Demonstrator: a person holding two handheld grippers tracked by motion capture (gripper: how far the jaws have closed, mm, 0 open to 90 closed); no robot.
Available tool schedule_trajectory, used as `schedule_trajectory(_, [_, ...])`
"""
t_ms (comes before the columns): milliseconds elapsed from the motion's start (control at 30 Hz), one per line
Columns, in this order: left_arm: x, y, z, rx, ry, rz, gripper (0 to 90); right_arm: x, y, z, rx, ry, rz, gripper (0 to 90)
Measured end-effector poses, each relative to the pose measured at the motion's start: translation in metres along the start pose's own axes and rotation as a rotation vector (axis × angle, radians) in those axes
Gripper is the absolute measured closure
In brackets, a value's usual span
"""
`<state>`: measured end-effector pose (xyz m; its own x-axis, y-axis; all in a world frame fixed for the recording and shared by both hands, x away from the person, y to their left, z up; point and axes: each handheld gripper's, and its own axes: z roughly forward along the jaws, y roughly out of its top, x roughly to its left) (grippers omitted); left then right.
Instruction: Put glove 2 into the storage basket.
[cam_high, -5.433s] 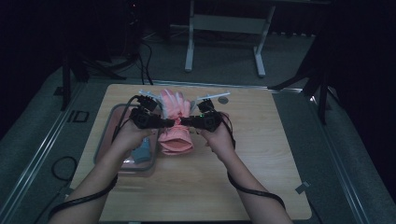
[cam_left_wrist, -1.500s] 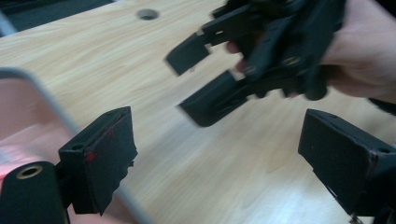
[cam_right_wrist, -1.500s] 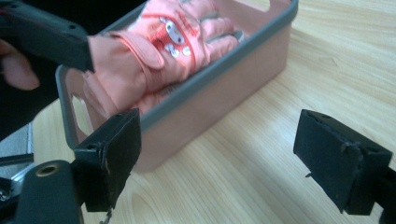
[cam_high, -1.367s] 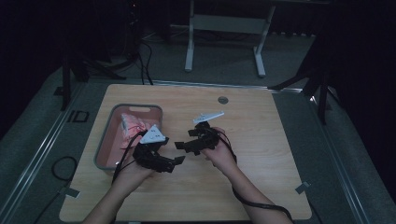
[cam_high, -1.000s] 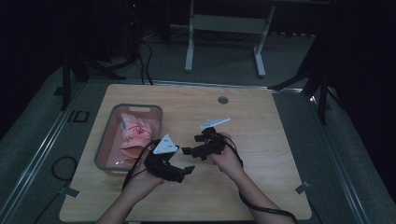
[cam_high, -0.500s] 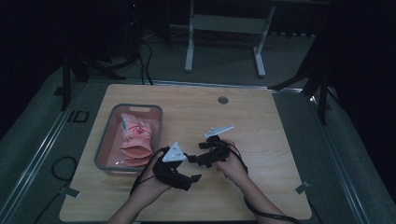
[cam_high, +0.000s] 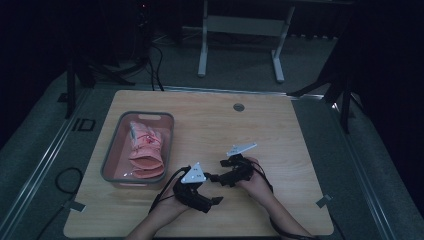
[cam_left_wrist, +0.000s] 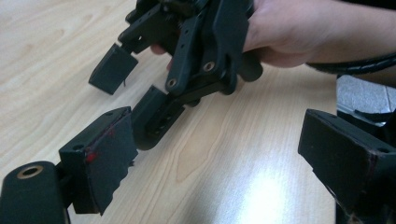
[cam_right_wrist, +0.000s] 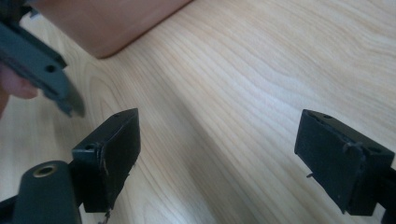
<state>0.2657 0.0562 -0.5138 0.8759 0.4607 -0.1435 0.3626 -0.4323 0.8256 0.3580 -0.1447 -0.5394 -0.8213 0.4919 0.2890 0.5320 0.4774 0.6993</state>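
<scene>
Two tools are hovering low over the near middle of the counter (cam_high: 280, 125), both empty.

Far left: a grey bin (cam_high: 112, 160) is sitting on the counter, well apart from both tools. Pink gloves (cam_high: 146, 150) are lying inside it, folded over one another, cuffs pointing toward the near end. Nothing is lying between bin and tools but bare wood.

Centre-left: the left tool (cam_high: 216, 200) is being held near the counter's front edge, its grey three-cornered plate up and its jaws pointing right. In the left gripper view its jaws are standing wide with only wood grain between them. The right tool is crowding the space straight ahead of it, close in front, with the person's hand (cam_left_wrist: 289, 32) wrapped round its body.

Centre-right: the right tool (cam_high: 212, 176) is pointing left toward the other one, tips near but apart. In the right gripper view its jaws are gaping wide too, nothing between. A cable is trailing back from each tool.

Far side: a small round grommet (cam_high: 238, 107) is sitting in the counter, well clear.
</scene>
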Motion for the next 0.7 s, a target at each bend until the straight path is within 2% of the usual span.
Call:
schedule_trajectory(167, [-0.001,-0.007,0.009,0.020,0.004,-0.004,11.2,-0.001,-0.011,0.001,0.022,-0.011,-0.013,14.0])
schedule_trajectory(267, [-0.001,-0.011,0.013,0.031,0.015,0.019,11.3,-0.002,-0.017,-0.001,0.022,-0.028,-0.019,14.0])
schedule_trajectory(433, [0.002,-0.019,0.018,0.031,0.004,0.010,11.3,-0.002,-0.024,-0.006,-0.003,-0.032,-0.022,14.0])
schedule_trajectory(500, [0.002,-0.021,0.018,0.024,0.006,0.019,11.3,-0.002,-0.028,-0.008,-0.015,-0.035,-0.029,14.1])
schedule_trajectory(600, [0.002,-0.023,0.019,0.004,-0.003,0.014,11.3,-0.002,-0.033,-0.010,-0.053,-0.060,-0.054,14.3])
schedule_trajectory(700, [0.000,-0.026,0.020,0.009,0.004,0.027,11.3,-0.003,-0.036,-0.012,-0.079,-0.077,-0.059,14.3])
